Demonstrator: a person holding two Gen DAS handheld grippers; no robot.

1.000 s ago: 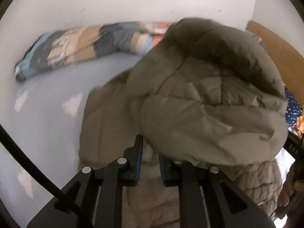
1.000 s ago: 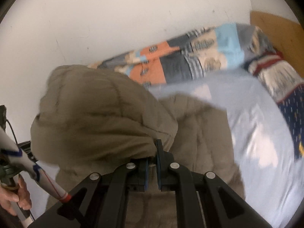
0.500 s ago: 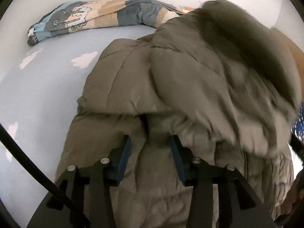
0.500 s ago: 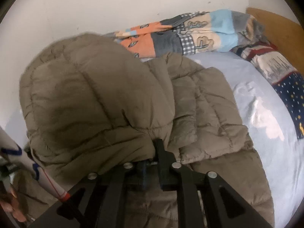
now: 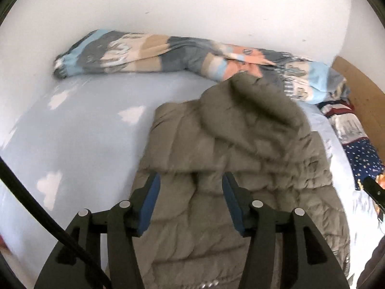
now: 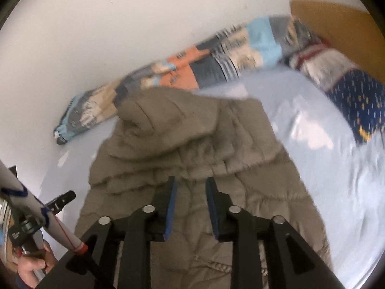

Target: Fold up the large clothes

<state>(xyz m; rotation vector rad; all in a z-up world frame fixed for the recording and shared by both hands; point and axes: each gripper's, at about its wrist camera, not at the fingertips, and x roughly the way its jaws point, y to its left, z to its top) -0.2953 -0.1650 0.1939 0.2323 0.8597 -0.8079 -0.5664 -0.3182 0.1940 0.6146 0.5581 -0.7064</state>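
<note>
Both grippers point forward and down over the near end of the jacket [image 5: 240, 180], side by side. Left gripper [image 5: 190, 185]: its jaws have just been opening, blue pads [image 5: 150, 204] now well apart, jacket fabric visible below between them but neither pad pressing on it, so nothing held. Right gripper [image 6: 190, 190]: jaws also just been opening, gap narrower than the left's, pads [image 6: 171, 207] clear of the fabric, nothing gripped. In the right wrist view the left gripper's fingertip [image 6: 61, 201] shows at the lower left, with the hand [image 6: 31, 265] holding it at the frame's bottom corner; a white pole with a red band [image 6: 36, 214] crosses in front of it. Jacket is olive-brown, quilted, lying on the light blue bed sheet [image 5: 84, 144]. Long axis runs away from the grippers toward the wall [image 5: 192, 7]. The hood [image 5: 250, 106] is at the far end, bunched and folded back over the body, its peak toward the wall. Rolled patchwork blanket [image 5: 156, 53] lies along the wall just beyond the hood. Dark blue dotted pillow [image 6: 356, 101] sits to the right by the wooden headboard [image 6: 336, 21], well apart from the jacket. Both views motion-blurred.
</note>
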